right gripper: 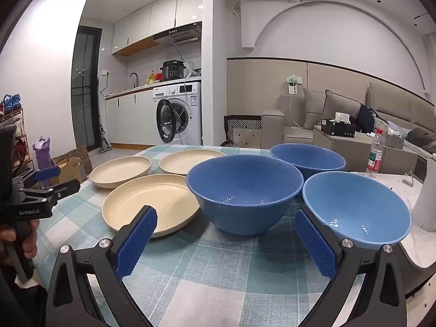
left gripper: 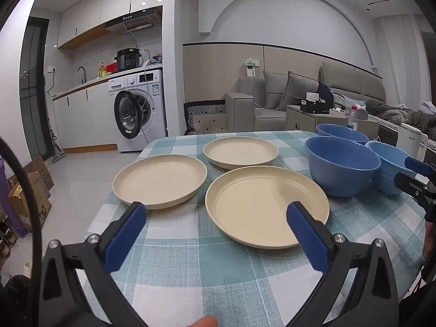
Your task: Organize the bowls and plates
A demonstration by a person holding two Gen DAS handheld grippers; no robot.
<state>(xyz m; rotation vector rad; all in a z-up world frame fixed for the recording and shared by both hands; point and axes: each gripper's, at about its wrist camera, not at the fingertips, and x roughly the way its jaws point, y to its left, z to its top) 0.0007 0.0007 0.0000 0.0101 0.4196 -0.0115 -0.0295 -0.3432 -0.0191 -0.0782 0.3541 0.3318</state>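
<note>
Three cream plates lie apart on the checked tablecloth (left gripper: 177,259): a near plate (left gripper: 261,204), a left plate (left gripper: 160,179) and a far plate (left gripper: 241,151). To their right stand three blue bowls: a dark middle bowl (left gripper: 340,163), a far bowl (left gripper: 342,133) and a lighter bowl (left gripper: 392,163). My left gripper (left gripper: 216,209) hovers open just before the near plate (right gripper: 152,204), nothing between its fingers. My right gripper (right gripper: 224,215) is open in front of the middle bowl (right gripper: 244,190), with the lighter bowl (right gripper: 357,207) to its right and the far bowl (right gripper: 308,156) behind.
A white kettle (left gripper: 411,139) stands at the table's right edge, a water bottle (right gripper: 374,155) beyond it. Behind the table are a washing machine (left gripper: 139,109) with its door open and a grey sofa (left gripper: 299,95). Cardboard boxes (left gripper: 30,196) sit on the floor at left.
</note>
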